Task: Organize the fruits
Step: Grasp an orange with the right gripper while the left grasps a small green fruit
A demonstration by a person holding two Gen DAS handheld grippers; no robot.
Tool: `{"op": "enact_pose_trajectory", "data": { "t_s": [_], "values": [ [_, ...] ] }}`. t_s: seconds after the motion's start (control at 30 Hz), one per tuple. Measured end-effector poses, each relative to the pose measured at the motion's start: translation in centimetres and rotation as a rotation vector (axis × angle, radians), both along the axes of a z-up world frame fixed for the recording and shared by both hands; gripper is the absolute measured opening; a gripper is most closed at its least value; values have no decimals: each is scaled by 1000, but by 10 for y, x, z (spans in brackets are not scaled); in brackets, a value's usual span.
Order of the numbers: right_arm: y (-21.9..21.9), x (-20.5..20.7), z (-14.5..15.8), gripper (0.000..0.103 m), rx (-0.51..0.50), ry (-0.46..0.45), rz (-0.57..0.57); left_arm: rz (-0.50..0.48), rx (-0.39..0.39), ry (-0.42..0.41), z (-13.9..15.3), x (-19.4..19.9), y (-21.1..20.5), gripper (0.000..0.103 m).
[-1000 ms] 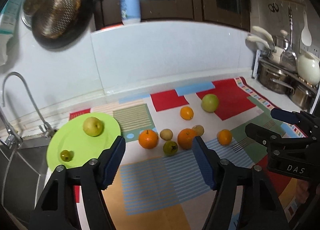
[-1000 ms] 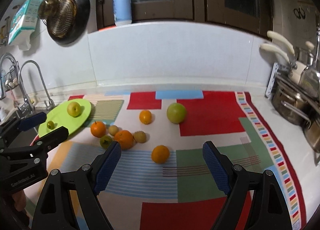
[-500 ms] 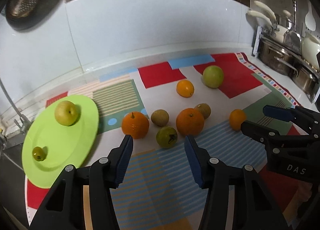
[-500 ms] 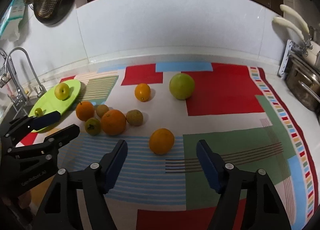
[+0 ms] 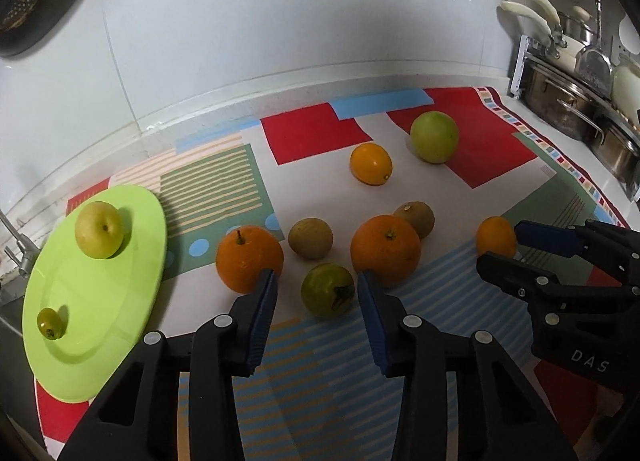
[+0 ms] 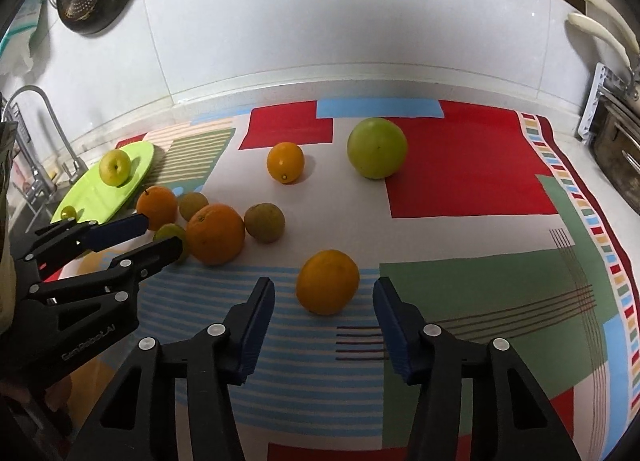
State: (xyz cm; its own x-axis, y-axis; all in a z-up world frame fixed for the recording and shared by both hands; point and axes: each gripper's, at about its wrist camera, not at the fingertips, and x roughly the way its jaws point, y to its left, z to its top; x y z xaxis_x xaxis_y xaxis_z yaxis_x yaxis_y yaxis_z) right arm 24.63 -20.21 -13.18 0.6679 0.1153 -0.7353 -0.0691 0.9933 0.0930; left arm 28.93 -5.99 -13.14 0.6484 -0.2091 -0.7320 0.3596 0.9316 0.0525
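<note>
A small green fruit [image 5: 328, 295] lies on the patterned mat [image 5: 328, 133] between the pads of my left gripper [image 5: 317, 279]. Its jaws are closing, with a thin gap still showing. Two big oranges [image 5: 249, 258] [image 5: 385, 249] flank it. A small orange [image 6: 327, 281] sits between the pads of my right gripper [image 6: 324, 287], which is also closing, with a gap on each side. The lime green plate [image 5: 100, 321] at the left carries a yellow-green apple [image 5: 99, 229] and a tiny green fruit [image 5: 50, 323].
Two brown kiwis [image 5: 310, 238] [image 5: 416, 217], another orange [image 5: 371, 163] and a large green fruit [image 5: 434, 137] lie farther back. Steel pots [image 5: 568, 101] stand at the right. A tap [image 6: 44, 133] and sink are left of the plate. The white wall is close behind.
Both grippers have come down and forward to the fruits, and both pairs of jaws have narrowed. The green fruit and the small orange now sit between the pads.
</note>
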Motion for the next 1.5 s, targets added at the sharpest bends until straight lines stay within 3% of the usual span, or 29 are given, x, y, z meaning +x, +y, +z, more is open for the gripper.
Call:
{"op": "enact_pose_trajectory", "data": {
  "t_s": [0.3,0.53,1.07,1.5],
  "values": [
    [0,7,-3,37,7,7,0,0,-7,27,-2,4,0,32],
    [-1,6,-2,35,9,7,0,2,1,30,-4,5,-1,28],
    [15,-28,43,35,22,-104,67,71,-76,-65,47,-48,23,28],
    [51,-68,81,35,40,-206,165,153,-99,-172,84,-100,62,28]
  ]
}}
